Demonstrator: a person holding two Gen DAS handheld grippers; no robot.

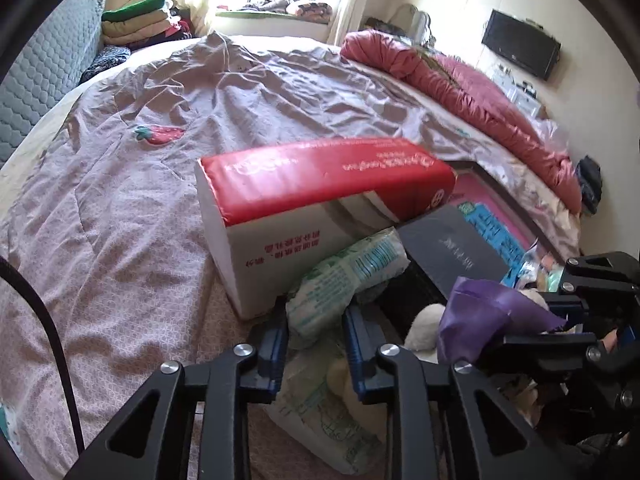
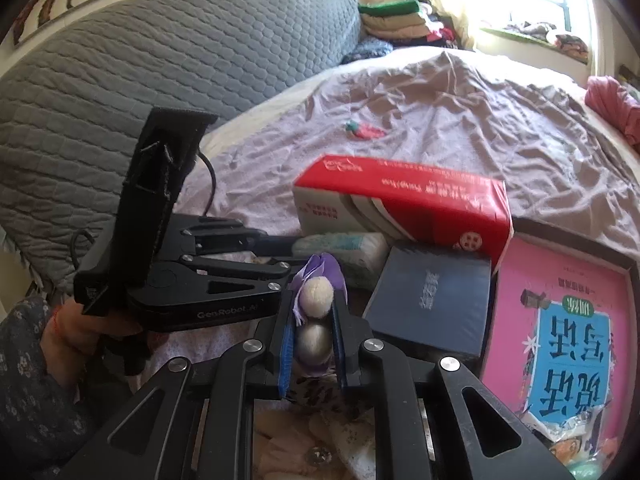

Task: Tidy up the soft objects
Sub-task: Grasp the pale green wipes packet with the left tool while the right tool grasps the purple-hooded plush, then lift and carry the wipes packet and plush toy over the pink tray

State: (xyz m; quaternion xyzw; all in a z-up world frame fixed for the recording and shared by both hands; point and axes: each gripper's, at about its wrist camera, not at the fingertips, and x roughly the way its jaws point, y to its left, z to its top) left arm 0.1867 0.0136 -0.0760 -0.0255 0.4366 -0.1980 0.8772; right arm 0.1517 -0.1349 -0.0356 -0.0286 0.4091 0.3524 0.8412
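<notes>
A small plush toy with white pompoms and purple fabric [image 2: 316, 320] was clamped in the right gripper [image 2: 314, 344], above the clutter. A soft white-and-green plastic pack [image 1: 340, 280] was pinched by the left gripper [image 1: 316, 344]. Nothing looked sorted yet; red-and-white tissue pack [image 1: 320, 204] and dark book [image 2: 432, 300] were left on the crumpled bedspread [image 1: 140, 220].
</notes>
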